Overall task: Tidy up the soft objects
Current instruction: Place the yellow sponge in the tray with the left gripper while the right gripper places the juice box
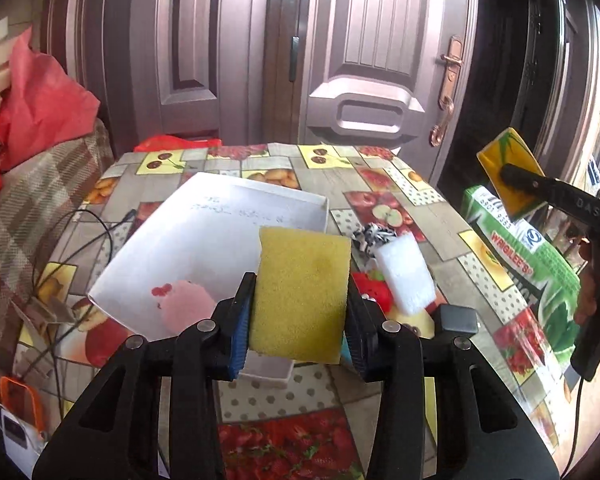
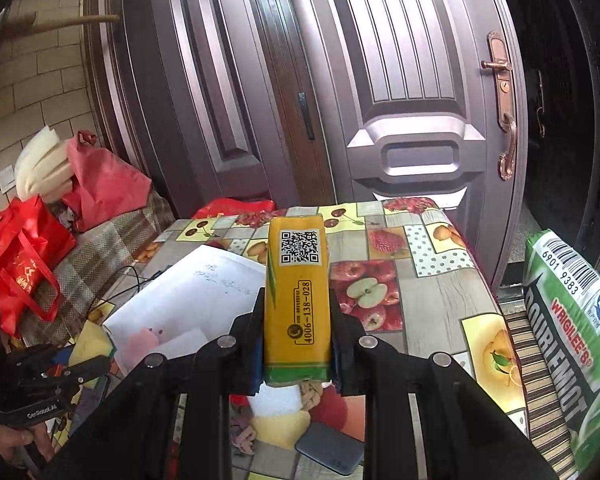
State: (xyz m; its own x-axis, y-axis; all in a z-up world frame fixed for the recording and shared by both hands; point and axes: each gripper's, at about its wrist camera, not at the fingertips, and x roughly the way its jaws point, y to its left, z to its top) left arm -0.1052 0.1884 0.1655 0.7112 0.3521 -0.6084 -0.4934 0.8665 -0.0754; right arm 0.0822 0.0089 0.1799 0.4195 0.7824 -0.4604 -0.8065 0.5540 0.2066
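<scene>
My left gripper is shut on a yellow sponge and holds it above the near edge of a white tray. A pink soft toy lies in the tray. A white sponge and a black-and-white striped cloth piece rest on the fruit-patterned table, just right of the tray. My right gripper is shut on a yellow tissue pack with a QR code, raised over the table. The left wrist view shows this pack at the far right.
A large green Doublemint-print cushion stands off the table's right edge. Red bags and a checked blanket lie to the left. A black cable runs beside the tray. A dark grey case lies near the front. Closed doors stand behind.
</scene>
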